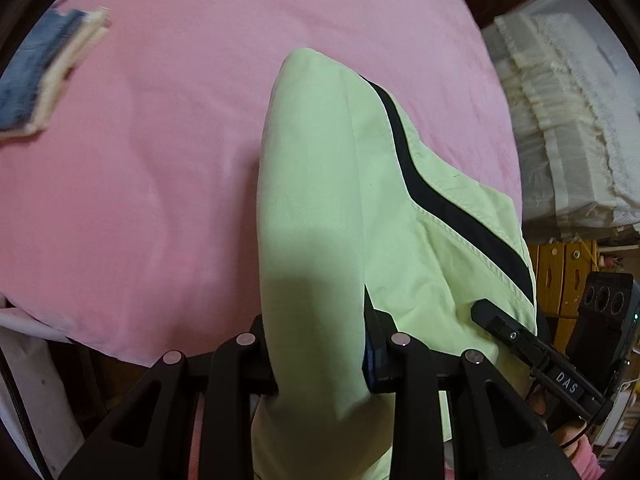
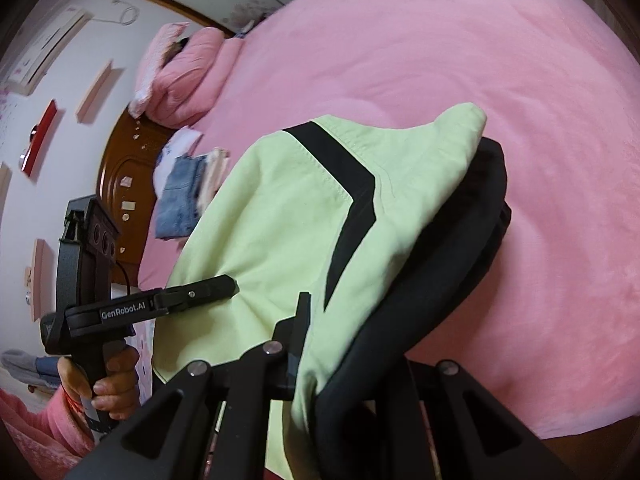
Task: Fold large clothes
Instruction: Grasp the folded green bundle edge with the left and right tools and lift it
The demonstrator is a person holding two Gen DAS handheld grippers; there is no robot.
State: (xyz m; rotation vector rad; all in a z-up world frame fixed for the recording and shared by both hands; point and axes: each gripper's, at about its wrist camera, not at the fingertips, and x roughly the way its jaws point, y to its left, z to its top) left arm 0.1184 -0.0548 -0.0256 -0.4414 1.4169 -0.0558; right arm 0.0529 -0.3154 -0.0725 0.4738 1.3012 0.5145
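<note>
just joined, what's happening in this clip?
A person holds a light green garment with black trim over a pink bed. Both the left gripper and the right gripper have jaws shut on its edge. Folded clothes are stacked near the headboard.

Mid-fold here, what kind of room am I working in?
Most likely a home bedroom. The light green garment is held over a bed with a pink cover, pink pillows lie by a wooden headboard, and an air conditioner hangs on the wall.
</note>
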